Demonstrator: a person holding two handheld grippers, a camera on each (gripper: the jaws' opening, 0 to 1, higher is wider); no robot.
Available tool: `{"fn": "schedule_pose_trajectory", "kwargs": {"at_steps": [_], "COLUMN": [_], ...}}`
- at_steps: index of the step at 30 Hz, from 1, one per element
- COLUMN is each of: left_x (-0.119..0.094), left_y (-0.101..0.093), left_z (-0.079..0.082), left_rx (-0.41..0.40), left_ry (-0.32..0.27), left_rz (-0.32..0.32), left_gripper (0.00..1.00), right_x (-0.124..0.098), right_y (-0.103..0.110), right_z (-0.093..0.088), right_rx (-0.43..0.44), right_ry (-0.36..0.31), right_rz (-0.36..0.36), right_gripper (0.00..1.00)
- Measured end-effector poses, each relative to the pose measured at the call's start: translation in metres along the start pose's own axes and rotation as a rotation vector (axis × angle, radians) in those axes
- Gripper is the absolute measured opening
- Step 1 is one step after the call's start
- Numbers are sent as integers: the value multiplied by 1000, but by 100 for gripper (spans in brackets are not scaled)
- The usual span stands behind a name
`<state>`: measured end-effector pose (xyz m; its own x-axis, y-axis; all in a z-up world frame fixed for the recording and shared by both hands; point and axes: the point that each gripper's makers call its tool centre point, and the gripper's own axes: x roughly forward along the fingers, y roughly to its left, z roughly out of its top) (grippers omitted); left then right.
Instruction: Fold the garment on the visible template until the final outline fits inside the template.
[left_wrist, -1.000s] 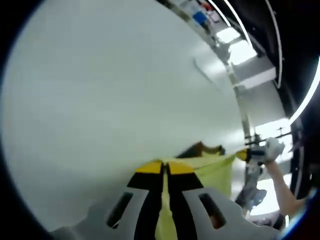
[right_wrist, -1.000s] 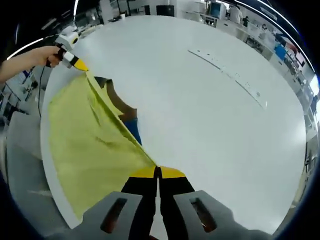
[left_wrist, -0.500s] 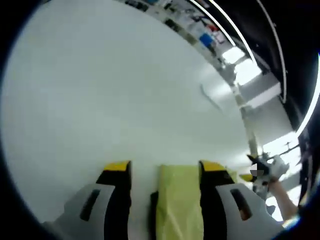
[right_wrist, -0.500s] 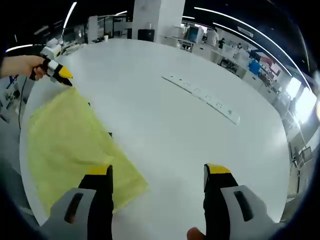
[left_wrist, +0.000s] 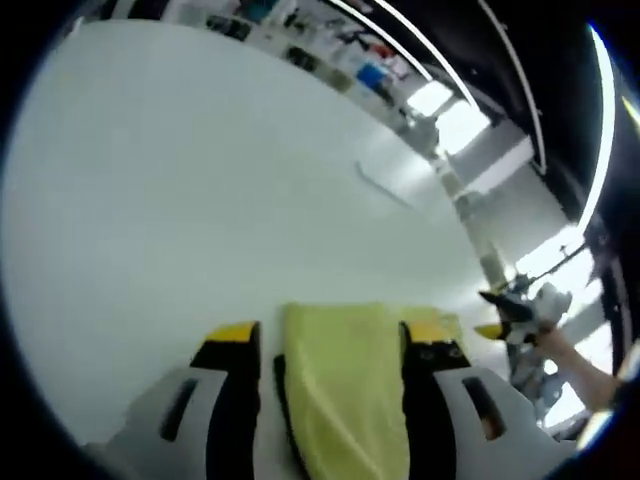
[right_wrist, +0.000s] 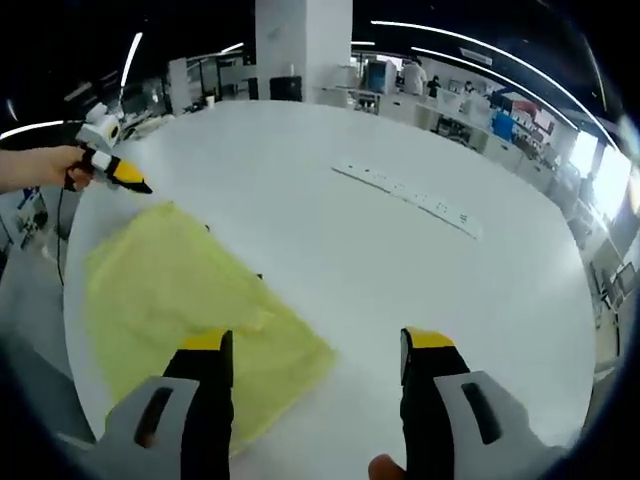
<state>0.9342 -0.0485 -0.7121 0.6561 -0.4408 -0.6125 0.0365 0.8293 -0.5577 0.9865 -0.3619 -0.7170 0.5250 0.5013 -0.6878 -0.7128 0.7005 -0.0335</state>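
A yellow garment lies folded flat on the white table, at its left side in the right gripper view. My right gripper is open above the garment's near corner, with only its left jaw over the cloth. In the left gripper view the same yellow garment lies between and below the jaws of my left gripper, which is open with nothing held. The left gripper appears at the far left of the right gripper view, held by a hand just past the garment's far corner. The right gripper appears at the right in the left gripper view.
A white power strip lies across the far middle of the table. Dark marks peek out at the garment's edge. The table's rim runs close along the garment's left side. Desks and people stand in the room behind.
One second ago both grippers were shut on the garment's edge, holding it up. They have since opened and let it drop flat on the table. Both have drawn back slightly.
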Motion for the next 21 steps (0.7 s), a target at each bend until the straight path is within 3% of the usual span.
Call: {"fn": "schedule_pose_trajectory", "kwargs": {"at_steps": [2,7,11,16,21], "left_x": [-7,-26,-39,-52,-61], "left_y": [-7,-13,-16,-18,-15], "left_z": [-4,-19,-33,-58,-71], "left_rx": [54,96,169,201,251], "left_ry": [-8,-21,-50,-34,-30], "left_rz": [-22,-48,-30,-28,-8], "left_gripper": [54,55,63,67,72], "right_x": [-4,-15,-25,-41,-53], "right_y": [5,17,25,35,48], "right_z": [-2,-8,-11,-22,-36], "right_rx": [28,87,147,196,231], "right_ry": [-18,-64,-98,-121,-121], "right_rz": [5,12,16,5,1], "right_gripper": [68,67,66,65,66]}}
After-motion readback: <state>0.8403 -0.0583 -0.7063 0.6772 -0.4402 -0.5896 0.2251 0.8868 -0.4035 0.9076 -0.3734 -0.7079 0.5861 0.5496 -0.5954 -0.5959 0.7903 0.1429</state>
